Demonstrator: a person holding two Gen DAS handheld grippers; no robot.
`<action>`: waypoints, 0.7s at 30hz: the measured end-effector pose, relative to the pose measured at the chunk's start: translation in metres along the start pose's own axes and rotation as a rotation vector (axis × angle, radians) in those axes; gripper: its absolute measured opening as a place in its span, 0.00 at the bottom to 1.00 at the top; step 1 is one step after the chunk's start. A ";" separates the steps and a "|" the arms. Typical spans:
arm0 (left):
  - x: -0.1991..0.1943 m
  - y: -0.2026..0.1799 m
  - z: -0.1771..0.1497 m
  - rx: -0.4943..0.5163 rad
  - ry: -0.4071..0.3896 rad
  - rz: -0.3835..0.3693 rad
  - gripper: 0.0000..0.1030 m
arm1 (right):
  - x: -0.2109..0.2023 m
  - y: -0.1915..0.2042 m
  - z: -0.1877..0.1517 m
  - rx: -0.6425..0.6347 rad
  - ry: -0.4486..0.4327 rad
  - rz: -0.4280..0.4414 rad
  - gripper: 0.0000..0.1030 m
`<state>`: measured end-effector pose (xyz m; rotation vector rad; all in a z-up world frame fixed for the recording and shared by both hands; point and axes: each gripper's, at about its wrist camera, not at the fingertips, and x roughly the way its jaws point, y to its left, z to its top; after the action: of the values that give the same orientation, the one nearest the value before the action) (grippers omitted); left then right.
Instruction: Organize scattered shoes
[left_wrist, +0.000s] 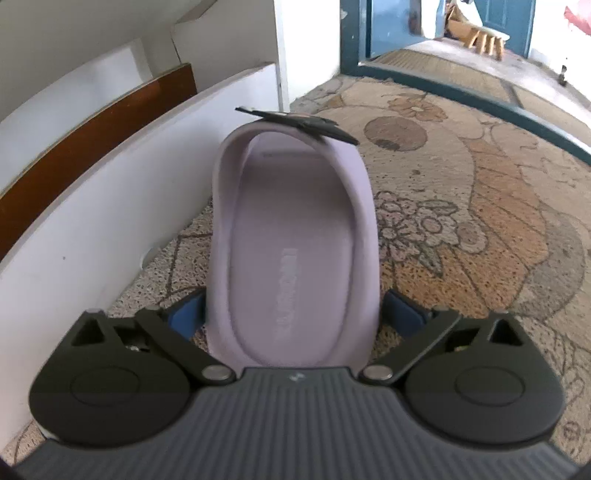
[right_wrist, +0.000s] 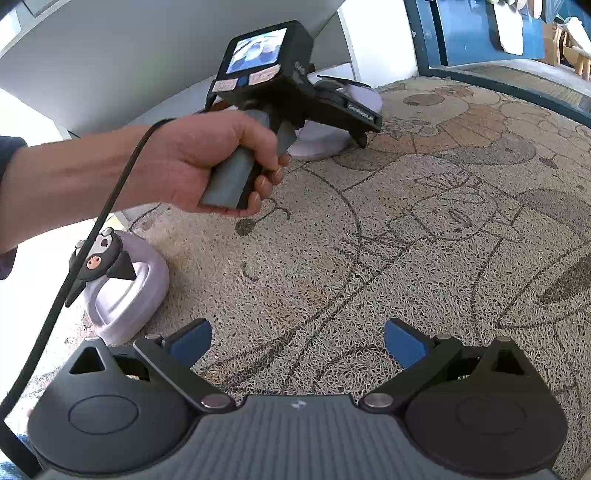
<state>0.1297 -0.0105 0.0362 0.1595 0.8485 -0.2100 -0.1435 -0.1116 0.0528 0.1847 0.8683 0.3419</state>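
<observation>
My left gripper (left_wrist: 295, 314) sits astride the heel of a lilac slipper (left_wrist: 295, 229), blue pads on either side of it; the left pad looks tucked against the sole's edge, the right one stands a sliver clear, so I call the jaws wide and not clamped. The slipper lies flat on the patterned mat (left_wrist: 461, 206), toe pointing away from me, running alongside the white board (left_wrist: 110, 206) on its left. It is a soft, moulded slide: pale purple all over, thick rounded rim, smooth footbed with faint embossed lettering I cannot read. A flat black charm (left_wrist: 299, 123) sits on top of the broad strap.

From my right side, my left hand (right_wrist: 207, 166) grips the grey handle, and the same slipper's heel peeks out white-lilac beneath that tool. A second lilac slipper (right_wrist: 125, 291) lies at the mat's near left edge, well apart from the first, carrying a black cartoon-face charm (right_wrist: 99, 258). My right gripper (right_wrist: 297, 345) hangs spread wide over bare mat, nothing between its pads.
</observation>
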 end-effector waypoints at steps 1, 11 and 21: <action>-0.001 0.000 -0.001 0.003 0.002 -0.003 0.90 | 0.000 0.000 0.000 -0.002 -0.002 0.000 0.98; -0.051 -0.010 -0.033 0.003 0.008 -0.053 0.89 | -0.005 -0.006 0.001 0.008 -0.018 -0.019 0.98; -0.103 -0.028 -0.093 -0.025 0.095 -0.218 0.89 | -0.015 -0.039 -0.003 0.078 -0.036 -0.104 0.98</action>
<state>-0.0107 -0.0048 0.0520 0.0534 0.9628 -0.3981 -0.1467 -0.1531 0.0498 0.2169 0.8528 0.2073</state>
